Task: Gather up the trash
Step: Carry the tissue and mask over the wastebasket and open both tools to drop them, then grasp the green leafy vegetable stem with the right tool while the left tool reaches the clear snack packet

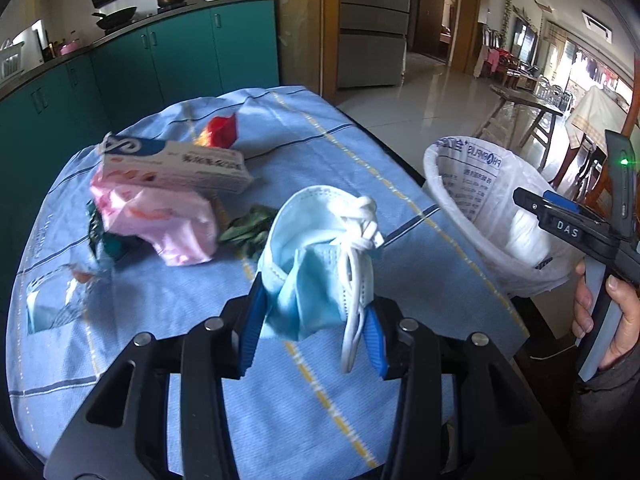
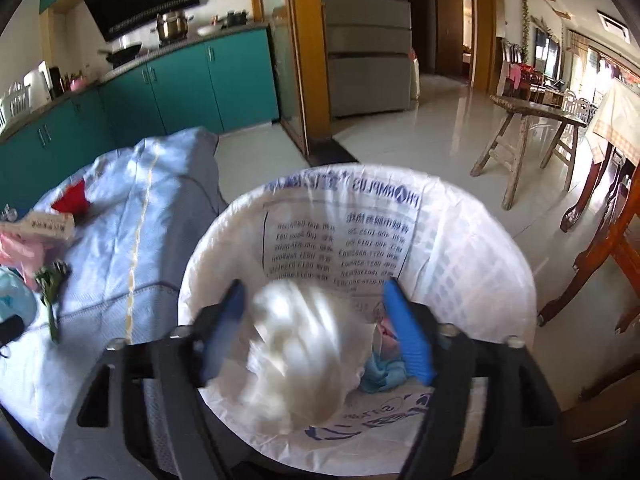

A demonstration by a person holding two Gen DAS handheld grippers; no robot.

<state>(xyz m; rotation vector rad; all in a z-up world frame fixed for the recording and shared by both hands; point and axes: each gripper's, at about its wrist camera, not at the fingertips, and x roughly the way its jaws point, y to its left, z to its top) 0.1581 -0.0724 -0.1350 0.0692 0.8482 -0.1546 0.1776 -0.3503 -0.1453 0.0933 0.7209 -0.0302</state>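
My left gripper (image 1: 316, 312) is shut on a crumpled blue and white face mask (image 1: 320, 252), held just above the blue tablecloth (image 1: 304, 136). A trash bin lined with a white printed bag (image 1: 472, 184) stands off the table's right edge. My right gripper (image 2: 312, 300) is open over the bin (image 2: 460, 248), and a blurred white paper wad (image 2: 300, 344) lies between and below its fingers. A blue scrap (image 2: 384, 372) lies in the bin. On the table lie a white box (image 1: 172, 164), a pink bag (image 1: 160, 220), a red wrapper (image 1: 220, 130) and green leaves (image 1: 248, 232).
A clear plastic wrapper (image 1: 52, 300) lies at the table's left. Teal kitchen cabinets (image 1: 160, 60) stand behind the table. A wooden bench (image 2: 532, 120) and a dark wooden table leg (image 2: 600, 248) stand on the tiled floor to the right of the bin.
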